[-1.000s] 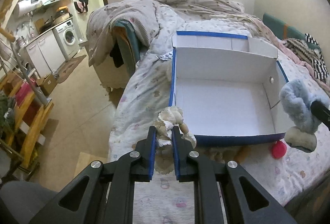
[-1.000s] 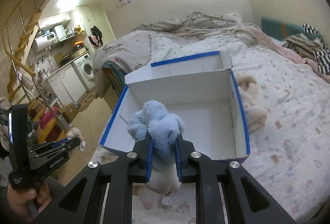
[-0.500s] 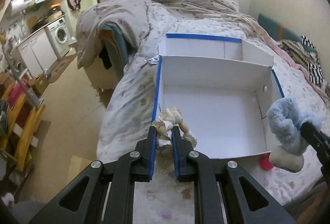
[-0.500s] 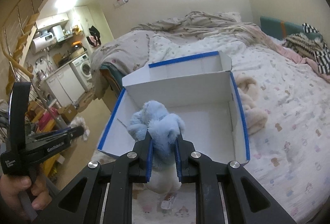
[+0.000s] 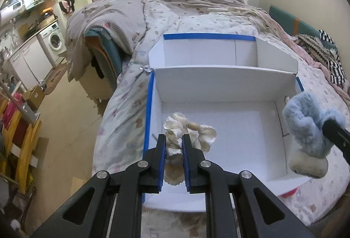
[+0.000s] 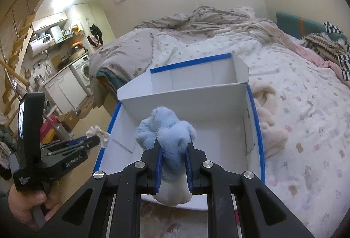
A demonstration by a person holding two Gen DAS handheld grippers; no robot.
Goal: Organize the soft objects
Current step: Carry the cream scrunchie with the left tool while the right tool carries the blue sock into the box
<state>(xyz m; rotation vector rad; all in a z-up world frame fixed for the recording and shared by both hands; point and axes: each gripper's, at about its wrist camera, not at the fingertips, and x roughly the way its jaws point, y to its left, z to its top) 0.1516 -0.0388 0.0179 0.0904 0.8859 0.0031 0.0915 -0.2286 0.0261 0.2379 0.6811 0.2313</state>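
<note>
L gripper (image 5: 172,146): my jaws clamp cream ruffled toy (image 5: 188,130), over box (image 5: 218,84) left side.
R gripper (image 6: 174,151): I pinch blue plush (image 6: 166,130), above box front edge.

Both wrist views close above the white box (image 5: 218,89), facing its far wall, sharing its interior

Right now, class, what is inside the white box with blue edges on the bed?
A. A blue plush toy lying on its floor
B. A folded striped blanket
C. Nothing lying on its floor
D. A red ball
C: the white box shows a bare floor; the blue plush toy and the cream soft toy are held above it in closed jaws.
</note>
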